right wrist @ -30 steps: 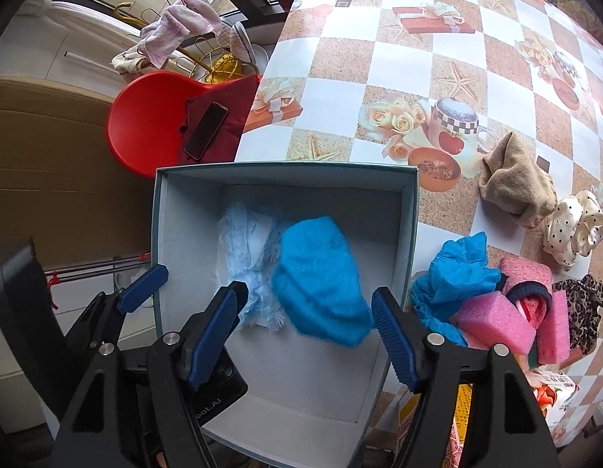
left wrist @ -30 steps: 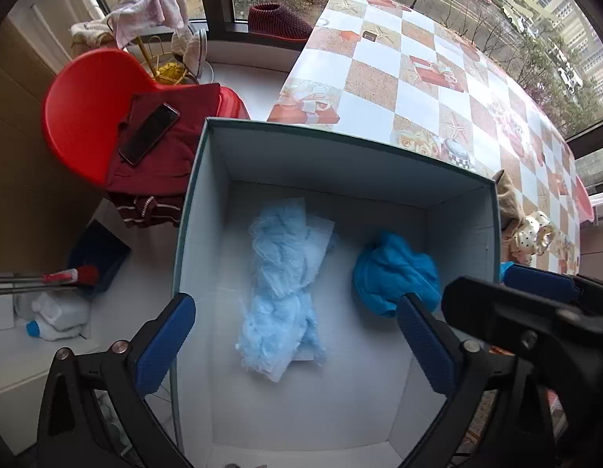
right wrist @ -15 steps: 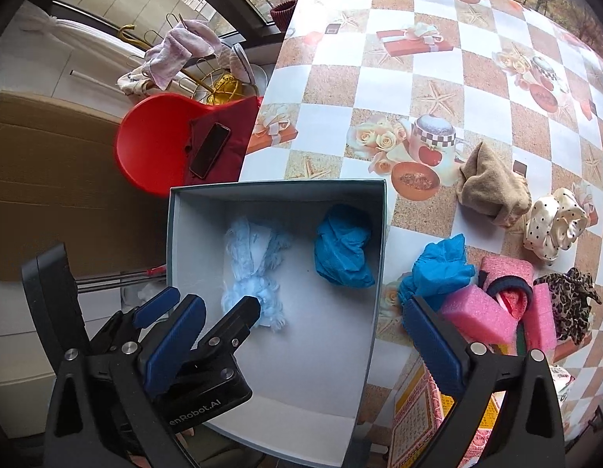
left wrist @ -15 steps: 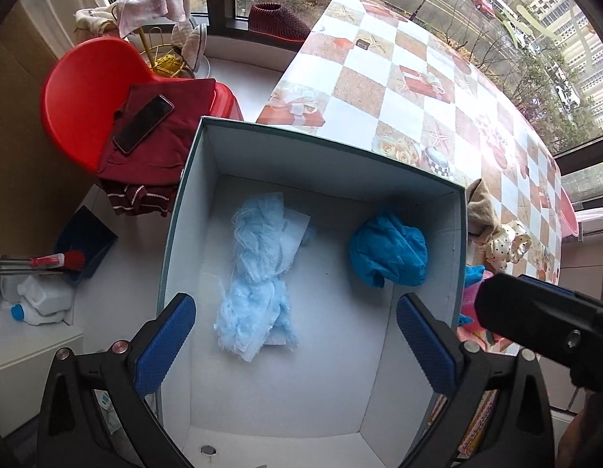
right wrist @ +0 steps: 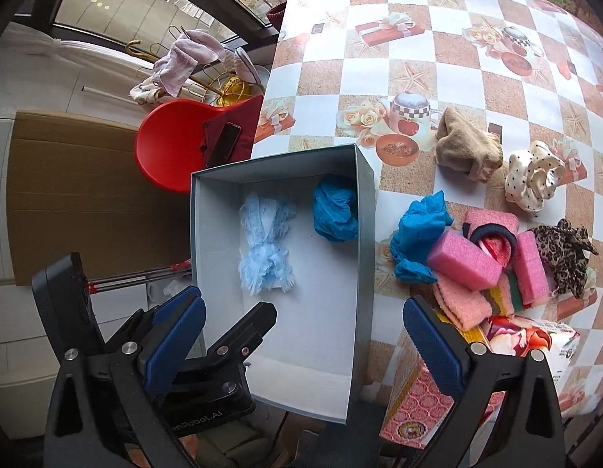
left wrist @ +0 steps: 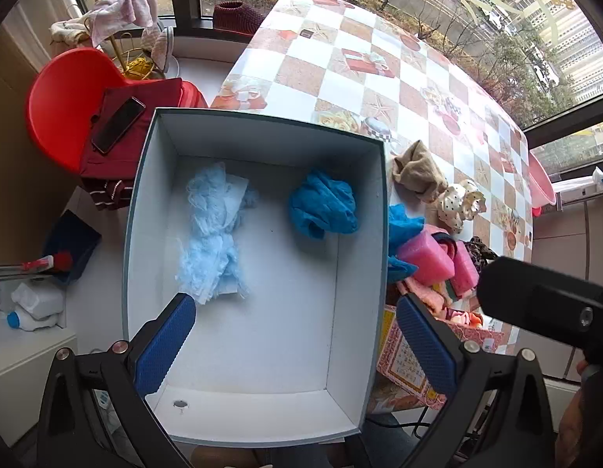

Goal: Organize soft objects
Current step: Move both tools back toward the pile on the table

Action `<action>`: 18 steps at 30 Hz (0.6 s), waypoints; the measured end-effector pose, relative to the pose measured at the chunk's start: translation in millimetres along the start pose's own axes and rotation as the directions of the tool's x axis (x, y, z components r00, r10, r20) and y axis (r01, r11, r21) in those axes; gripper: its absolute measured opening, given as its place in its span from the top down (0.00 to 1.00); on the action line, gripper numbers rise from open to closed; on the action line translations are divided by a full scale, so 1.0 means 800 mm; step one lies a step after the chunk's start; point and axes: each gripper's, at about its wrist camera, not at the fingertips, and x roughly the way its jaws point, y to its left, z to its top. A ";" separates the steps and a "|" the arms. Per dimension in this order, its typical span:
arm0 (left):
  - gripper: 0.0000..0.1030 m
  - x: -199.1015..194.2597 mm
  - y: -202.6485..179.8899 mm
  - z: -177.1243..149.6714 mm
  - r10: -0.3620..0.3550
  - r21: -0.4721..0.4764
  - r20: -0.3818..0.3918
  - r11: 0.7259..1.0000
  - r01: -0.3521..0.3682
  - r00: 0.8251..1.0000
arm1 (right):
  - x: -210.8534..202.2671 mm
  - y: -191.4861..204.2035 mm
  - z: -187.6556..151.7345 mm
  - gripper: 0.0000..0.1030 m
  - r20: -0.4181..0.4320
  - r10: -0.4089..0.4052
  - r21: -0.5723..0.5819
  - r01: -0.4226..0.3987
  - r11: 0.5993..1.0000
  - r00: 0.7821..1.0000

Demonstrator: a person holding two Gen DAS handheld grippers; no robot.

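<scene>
Nearest, both tools hang over the near end of the box (right wrist: 363, 257). The right gripper (right wrist: 303, 341) has just been opening its jaws; they now stand wide with nothing between them. The left gripper (left wrist: 295, 345) is likewise spread and empty.

Inside the box lie two finished items: the pale blue fluffy cloth (left wrist: 213, 234) toward the left wall and the teal cloth (right wrist: 335, 214) at the far right corner, apart from each other.

Just right of the box, on the bench (right wrist: 449, 78), the remaining heap waits: a second teal cloth (right wrist: 416, 234) against pink sponges (right wrist: 463, 259), a leopard-print scrunchie (right wrist: 562, 251), then farther off a tan cloth (right wrist: 467, 148) and a dotted cream scrunchie (right wrist: 533, 179).

The heap is tightly tangled, so a grab at the teal piece may likely drag a sponge along or tip one off the bench's near edge. A low swing across could also clip the box's right wall and shove it sideways.
</scene>
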 end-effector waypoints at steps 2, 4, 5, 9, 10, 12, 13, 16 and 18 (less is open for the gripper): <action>0.00 -0.001 -0.013 -0.006 -0.006 0.015 -0.012 1.000 0.006 1.000 | -0.010 -0.009 -0.010 0.01 0.000 0.017 0.017 -0.017 1.000 1.000; 0.00 -0.001 -0.025 -0.010 -0.017 0.029 -0.032 0.999 0.018 0.999 | -0.020 -0.021 -0.022 0.01 0.003 0.027 0.032 -0.027 0.999 1.000; 0.00 0.000 -0.032 -0.012 -0.022 0.036 -0.041 0.999 0.024 0.999 | -0.026 -0.027 -0.028 0.01 0.006 0.028 0.039 -0.029 0.999 1.000; 0.00 0.002 -0.059 -0.014 -0.026 0.074 -0.060 0.997 0.030 0.998 | -0.047 -0.060 -0.051 0.01 0.018 0.033 0.083 -0.035 0.996 0.999; 0.00 0.002 -0.067 -0.013 -0.027 0.085 -0.063 0.996 0.032 0.998 | -0.053 -0.070 -0.056 0.01 0.024 0.033 0.100 -0.035 0.994 0.999; 0.00 0.002 -0.080 -0.010 -0.026 0.110 -0.064 0.993 0.033 0.998 | -0.066 -0.091 -0.065 0.01 0.043 0.035 0.136 -0.040 0.990 0.998; 0.00 0.001 -0.088 -0.007 -0.023 0.124 -0.061 0.992 0.031 0.998 | -0.072 -0.102 -0.068 0.01 0.053 0.035 0.157 -0.043 0.987 0.998; 0.00 0.003 -0.107 0.003 -0.012 0.152 -0.063 0.988 0.022 0.998 | -0.088 -0.139 -0.077 0.01 0.081 0.015 0.225 -0.033 0.974 0.997; 0.00 0.005 -0.120 0.013 -0.007 0.167 -0.065 0.986 0.018 0.998 | -0.095 -0.166 -0.082 0.01 0.092 -0.005 0.273 -0.021 0.962 0.996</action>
